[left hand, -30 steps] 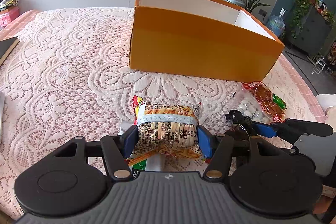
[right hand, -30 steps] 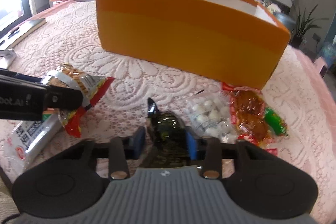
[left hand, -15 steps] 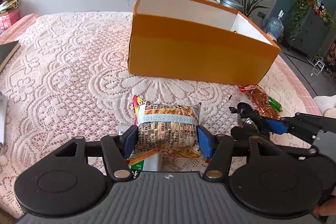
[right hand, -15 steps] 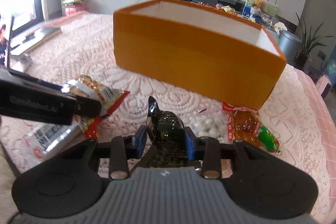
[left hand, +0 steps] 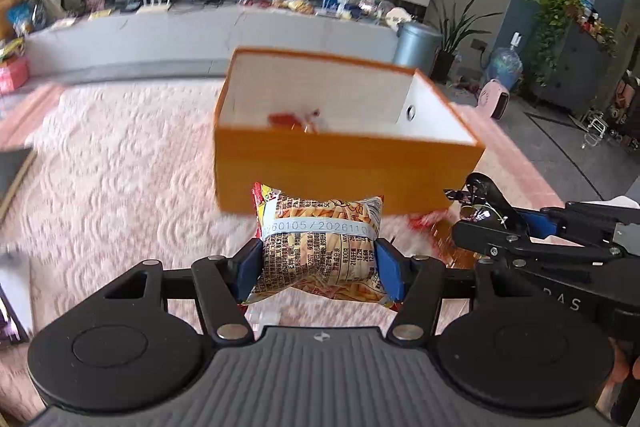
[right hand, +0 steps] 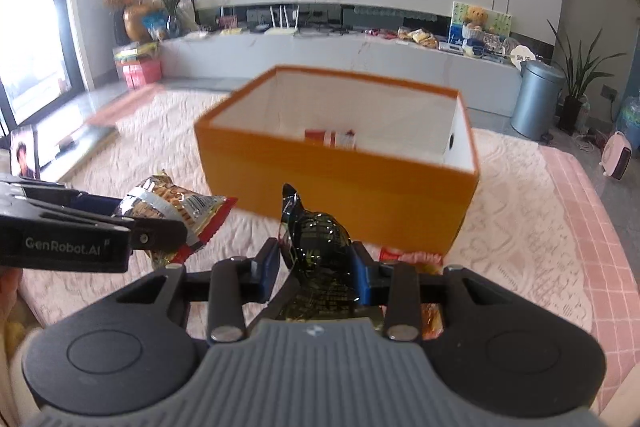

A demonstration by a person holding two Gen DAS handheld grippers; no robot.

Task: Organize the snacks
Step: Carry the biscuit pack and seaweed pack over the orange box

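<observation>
My left gripper point(left hand: 319, 267) is shut on a puffy snack bag point(left hand: 320, 247) printed with fries, held off the lace cloth in front of the orange box point(left hand: 340, 167). The same bag point(right hand: 176, 207) shows at the left of the right wrist view, in the left gripper's point(right hand: 160, 223) fingers. My right gripper point(right hand: 314, 267) is shut on a dark green shiny packet point(right hand: 316, 235), also lifted before the orange box point(right hand: 340, 183). That packet point(left hand: 480, 203) appears at the right of the left wrist view. A red packet point(right hand: 330, 138) lies inside the box.
The lace-covered table point(right hand: 520, 227) carries a red-orange packet point(right hand: 412, 258) just below the box's near corner. A dark book point(left hand: 12, 171) lies at the left edge. Behind stand a grey counter point(right hand: 360, 55) and a metal bin point(right hand: 536, 99).
Both grippers have risen with their packets off the table. The box now sits lower in both views, so its white inside and the red packet show.
</observation>
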